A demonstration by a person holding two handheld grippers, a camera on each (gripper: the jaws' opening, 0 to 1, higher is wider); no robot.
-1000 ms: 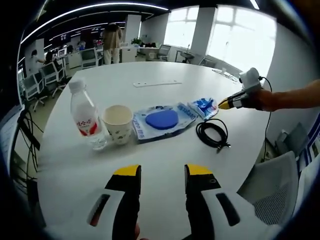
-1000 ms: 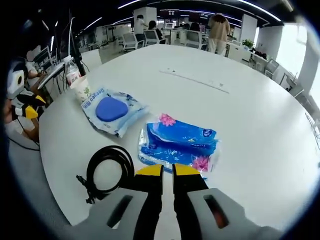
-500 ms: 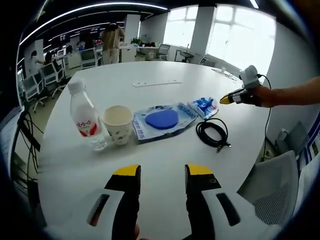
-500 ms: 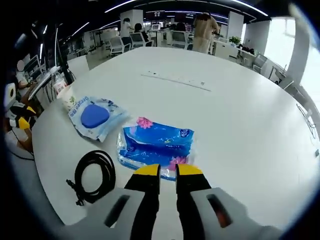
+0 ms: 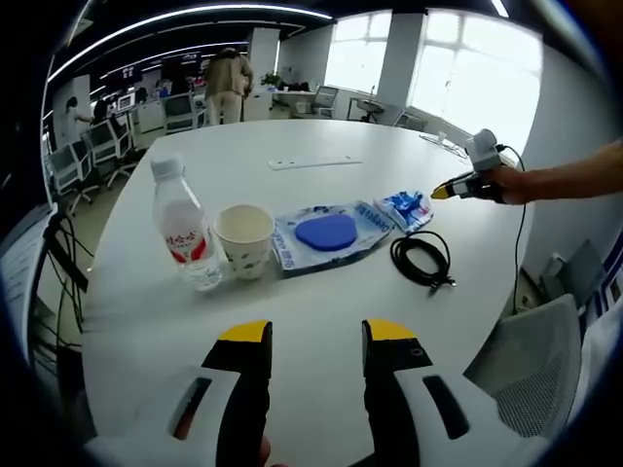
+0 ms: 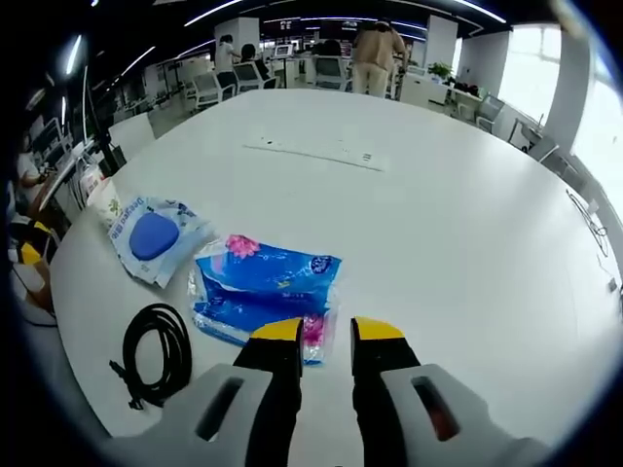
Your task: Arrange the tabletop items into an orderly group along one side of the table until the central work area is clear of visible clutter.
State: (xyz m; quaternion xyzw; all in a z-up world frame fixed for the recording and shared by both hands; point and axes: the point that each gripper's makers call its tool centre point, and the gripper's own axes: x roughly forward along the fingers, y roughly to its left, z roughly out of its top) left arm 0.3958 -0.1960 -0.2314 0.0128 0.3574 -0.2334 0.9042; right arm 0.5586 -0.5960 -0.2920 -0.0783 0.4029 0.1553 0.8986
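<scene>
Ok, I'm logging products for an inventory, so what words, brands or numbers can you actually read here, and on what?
None reads clearly.
Water bottle: red label with white characters, too blurred to quote.
Paper cup: small green print, not legible.
Blue pouch: blue lettering along its edge, too blurred to read.
Tissue pack: a small white logo and pink flowers, text unreadable.

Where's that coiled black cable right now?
In the left gripper view the black cable lies on the white table, right of the blue-pad packet and just below the tissue pack.
</scene>
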